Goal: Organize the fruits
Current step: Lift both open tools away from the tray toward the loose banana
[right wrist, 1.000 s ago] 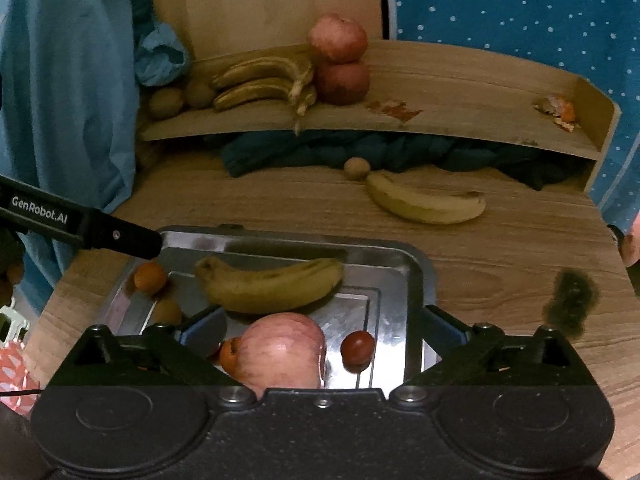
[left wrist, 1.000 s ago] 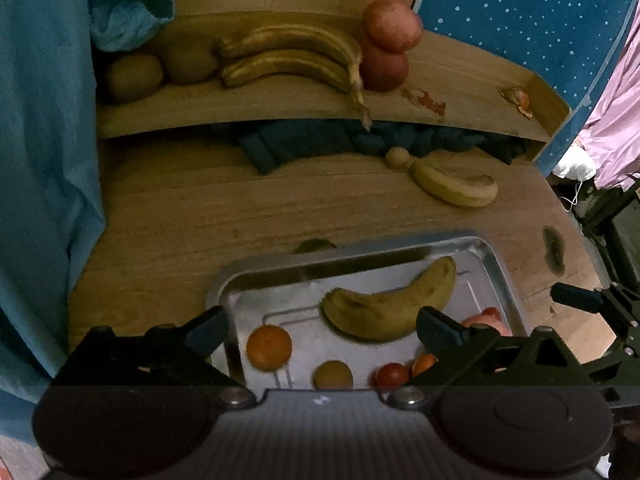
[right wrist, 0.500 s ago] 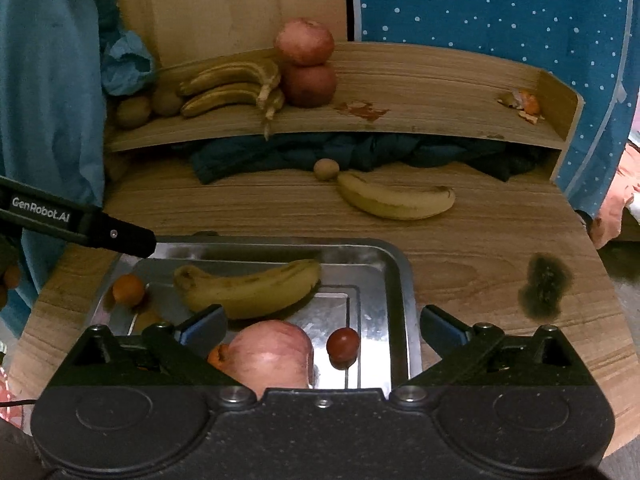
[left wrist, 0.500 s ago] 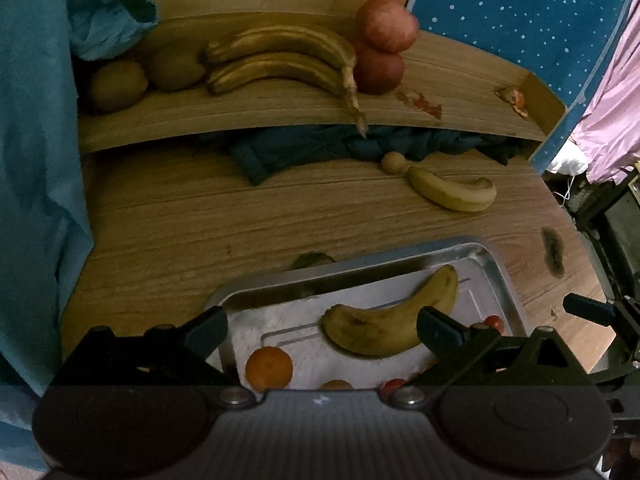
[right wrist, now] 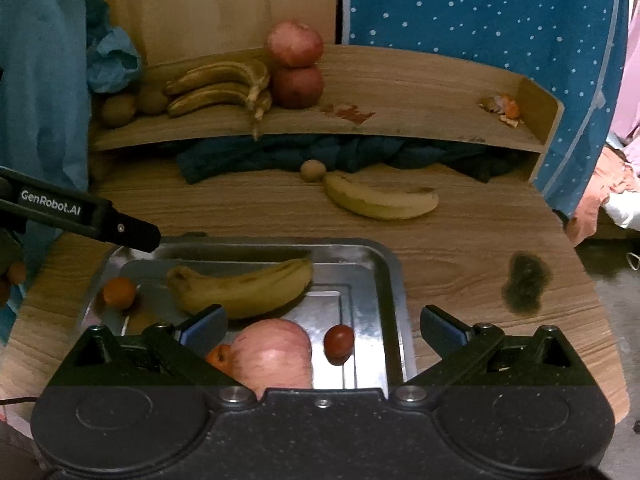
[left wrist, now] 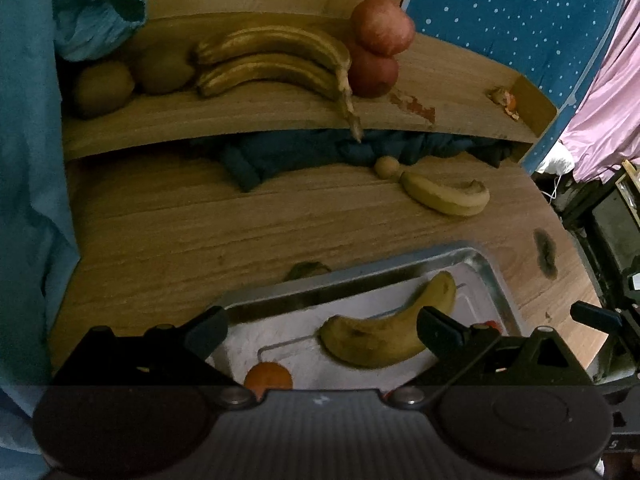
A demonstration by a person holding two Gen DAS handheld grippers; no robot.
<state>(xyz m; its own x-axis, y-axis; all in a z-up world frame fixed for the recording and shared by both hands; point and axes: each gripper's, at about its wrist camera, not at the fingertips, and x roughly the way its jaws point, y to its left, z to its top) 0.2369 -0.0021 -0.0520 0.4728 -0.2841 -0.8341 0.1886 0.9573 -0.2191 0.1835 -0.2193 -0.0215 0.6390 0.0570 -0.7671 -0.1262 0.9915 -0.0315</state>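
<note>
A metal tray (right wrist: 394, 280) on the wooden table holds a banana (right wrist: 244, 286), a pink apple (right wrist: 272, 356), a small orange (right wrist: 119, 292) and a small dark red fruit (right wrist: 338, 340). My right gripper (right wrist: 323, 328) hangs open just above the apple. My left gripper (left wrist: 322, 326) is open over the tray (left wrist: 500, 280), with the banana (left wrist: 384, 334) and orange (left wrist: 267, 376) below it. On the raised shelf (right wrist: 400, 92) lie two bananas (right wrist: 216, 86), two stacked apples (right wrist: 296, 64) and two kiwis (right wrist: 134, 104).
Another banana (right wrist: 380, 200) and a small round brown fruit (right wrist: 313, 170) lie on the table behind the tray. Dark blue cloth (right wrist: 360, 152) fills the gap under the shelf. Orange peel (right wrist: 502, 108) sits at the shelf's right end. Blue fabric hangs at left.
Both grippers have drawn back and risen from the tray; the fruit now looks further off in both views. No fruit has moved.
</note>
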